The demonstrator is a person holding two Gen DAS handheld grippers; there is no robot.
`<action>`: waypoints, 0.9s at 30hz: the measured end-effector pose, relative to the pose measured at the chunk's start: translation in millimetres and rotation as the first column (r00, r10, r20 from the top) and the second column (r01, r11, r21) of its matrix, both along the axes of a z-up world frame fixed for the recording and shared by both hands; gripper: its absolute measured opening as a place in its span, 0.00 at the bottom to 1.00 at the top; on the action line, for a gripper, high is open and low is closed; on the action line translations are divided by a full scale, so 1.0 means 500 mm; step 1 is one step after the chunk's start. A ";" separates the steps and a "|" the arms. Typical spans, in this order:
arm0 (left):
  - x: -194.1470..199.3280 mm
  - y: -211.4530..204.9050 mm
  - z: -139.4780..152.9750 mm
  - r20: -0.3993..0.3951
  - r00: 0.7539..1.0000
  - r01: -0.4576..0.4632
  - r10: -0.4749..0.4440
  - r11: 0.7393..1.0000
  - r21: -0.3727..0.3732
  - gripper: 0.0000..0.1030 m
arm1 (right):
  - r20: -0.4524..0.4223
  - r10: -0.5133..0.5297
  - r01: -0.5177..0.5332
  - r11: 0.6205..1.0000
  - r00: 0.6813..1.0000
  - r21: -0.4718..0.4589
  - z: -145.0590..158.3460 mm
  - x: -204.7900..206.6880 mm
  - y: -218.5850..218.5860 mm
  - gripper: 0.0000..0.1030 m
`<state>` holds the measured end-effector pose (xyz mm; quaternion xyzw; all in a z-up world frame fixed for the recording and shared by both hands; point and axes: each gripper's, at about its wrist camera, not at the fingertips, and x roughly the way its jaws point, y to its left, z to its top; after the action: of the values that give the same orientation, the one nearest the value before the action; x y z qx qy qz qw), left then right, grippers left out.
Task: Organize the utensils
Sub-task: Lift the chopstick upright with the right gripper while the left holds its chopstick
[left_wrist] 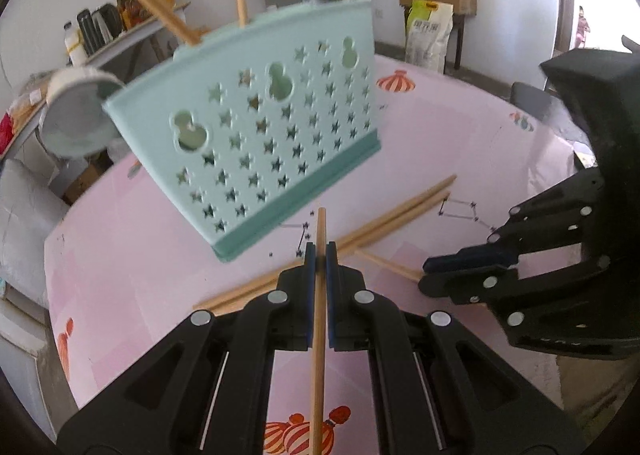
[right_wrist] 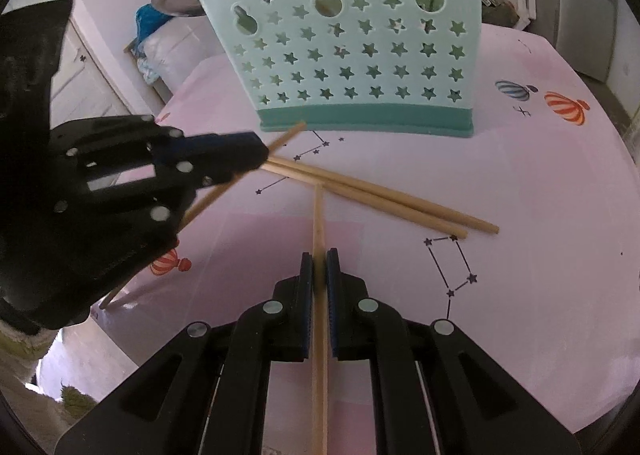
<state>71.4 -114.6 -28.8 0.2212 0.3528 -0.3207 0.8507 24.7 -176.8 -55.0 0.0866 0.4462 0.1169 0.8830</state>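
Left gripper pinches one wooden chopstick; right gripper pinches another chopstick. Two loose chopsticks lie on the pink table, near the mint star-pierced utensil holder

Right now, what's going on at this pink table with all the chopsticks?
A person is sorting chopsticks with a handheld tool in each hand. The left tool is shut on one chopstick, and the right tool is shut on another chopstick. Two loose chopsticks lie side by side on the pink table in front of the mint star-cutout holder, which already has some chopsticks sticking out of its top.
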 end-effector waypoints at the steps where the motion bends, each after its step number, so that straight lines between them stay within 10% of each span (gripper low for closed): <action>1: 0.001 -0.001 -0.005 -0.003 1.000 -0.004 0.004 1.000 0.005 0.03 | 0.001 -0.002 0.002 1.000 1.000 -0.003 -0.001 -0.002 0.005 0.07; 10: -0.016 -0.015 -0.032 0.004 1.000 0.006 -0.006 0.999 0.052 0.03 | -0.030 -0.121 0.122 0.992 0.992 0.026 -0.001 -0.022 -0.070 0.07; 27: -0.021 -0.026 -0.041 0.006 1.000 0.007 -0.007 0.997 0.079 0.03 | -0.014 -0.038 0.037 0.997 0.999 -0.068 0.000 0.014 -0.045 0.20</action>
<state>60.7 -127.8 -49.3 0.2571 0.3617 -0.3086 0.8413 31.7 -199.3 -54.9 0.0658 0.4550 0.0844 0.8841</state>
